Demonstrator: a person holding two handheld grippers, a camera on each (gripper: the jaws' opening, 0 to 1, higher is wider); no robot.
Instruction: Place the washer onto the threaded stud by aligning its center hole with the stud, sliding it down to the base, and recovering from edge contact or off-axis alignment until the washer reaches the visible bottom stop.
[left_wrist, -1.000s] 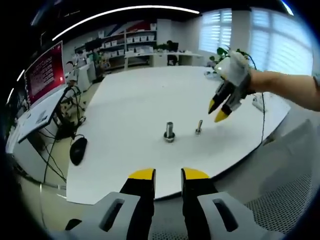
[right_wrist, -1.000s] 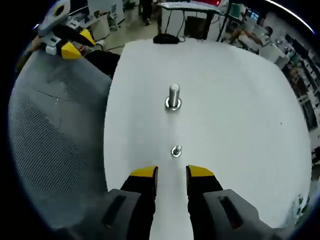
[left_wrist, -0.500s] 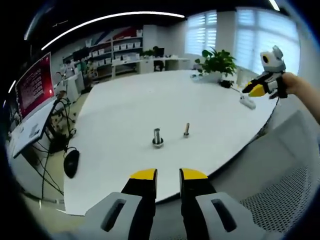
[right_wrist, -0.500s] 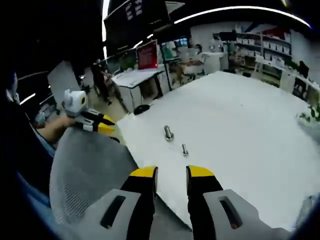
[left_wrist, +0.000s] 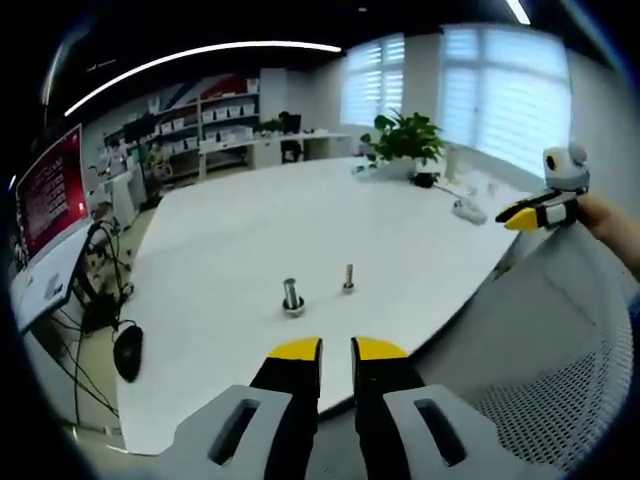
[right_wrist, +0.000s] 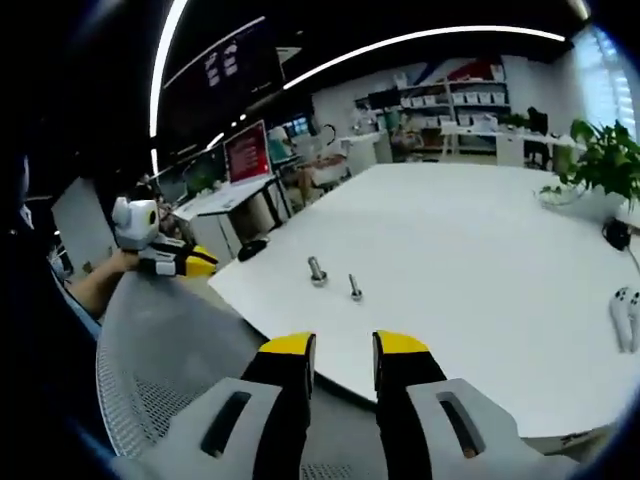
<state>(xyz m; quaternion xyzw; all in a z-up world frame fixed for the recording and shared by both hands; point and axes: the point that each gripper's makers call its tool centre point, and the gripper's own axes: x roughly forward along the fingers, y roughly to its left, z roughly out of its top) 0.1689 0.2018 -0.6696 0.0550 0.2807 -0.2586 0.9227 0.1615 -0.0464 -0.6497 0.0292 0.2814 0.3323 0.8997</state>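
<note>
Two metal pieces stand upright, close together, on the white table (left_wrist: 250, 220). The thicker stud (left_wrist: 292, 297) (right_wrist: 317, 271) has a wider ring at its base. Beside it stands a thin bolt (left_wrist: 348, 279) (right_wrist: 354, 288). My left gripper (left_wrist: 336, 352) hangs off the table's near edge with its jaws almost touching and nothing between them. It also appears at the left of the right gripper view as the left gripper (right_wrist: 185, 262), held in a hand. My right gripper (right_wrist: 344, 348) is back from the table, slightly open and empty. It is the right gripper (left_wrist: 535, 213) at far right.
A grey mesh chair back (left_wrist: 560, 380) (right_wrist: 160, 370) lies between both grippers and the table. A black mouse (left_wrist: 127, 352) and a monitor (left_wrist: 45, 185) sit on a desk to the left. A potted plant (left_wrist: 405, 140) and a white controller (right_wrist: 625, 310) are on the table's far side.
Both cameras have pulled back from the table, so the stud and bolt look smaller. My left gripper's jaws have closed in. The right gripper has swung away from above the bolt to the side.
</note>
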